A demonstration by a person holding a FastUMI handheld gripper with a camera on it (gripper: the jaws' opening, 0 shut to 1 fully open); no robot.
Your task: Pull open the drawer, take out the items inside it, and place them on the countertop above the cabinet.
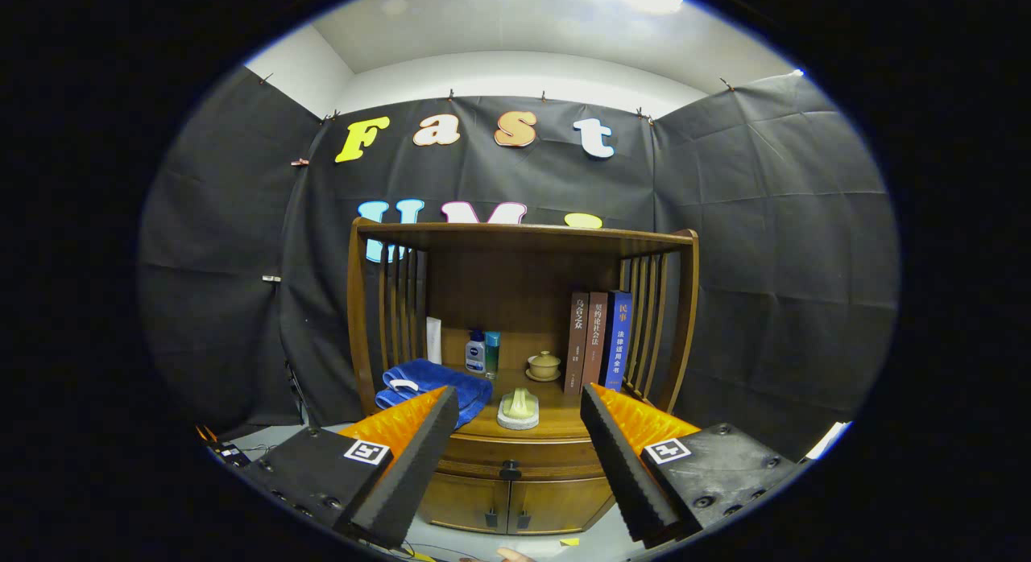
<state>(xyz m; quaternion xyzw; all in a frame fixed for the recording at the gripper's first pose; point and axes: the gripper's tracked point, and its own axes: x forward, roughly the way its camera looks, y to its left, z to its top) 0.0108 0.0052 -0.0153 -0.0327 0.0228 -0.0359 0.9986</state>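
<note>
Wooden cabinet [515,465], brown, rounded front, standing against booth wall ahead of claw [515,405]. Drawer [515,459] shut, flush with cabinet front, dark knob [510,469] at centre, just below countertop [556,413] edge. Two small doors below drawer, closed. Drawer contents hidden. Countertop wooden, level, directly above drawer, under open shelf frame. Claw fingers spread wide apart, holding nothing, drawer knob between them and beyond tips, not touched.

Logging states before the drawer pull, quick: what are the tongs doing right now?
Tongs: open, holding nothing, apart from the cabinet, with the drawer knob beyond them between the fingers.
</note>
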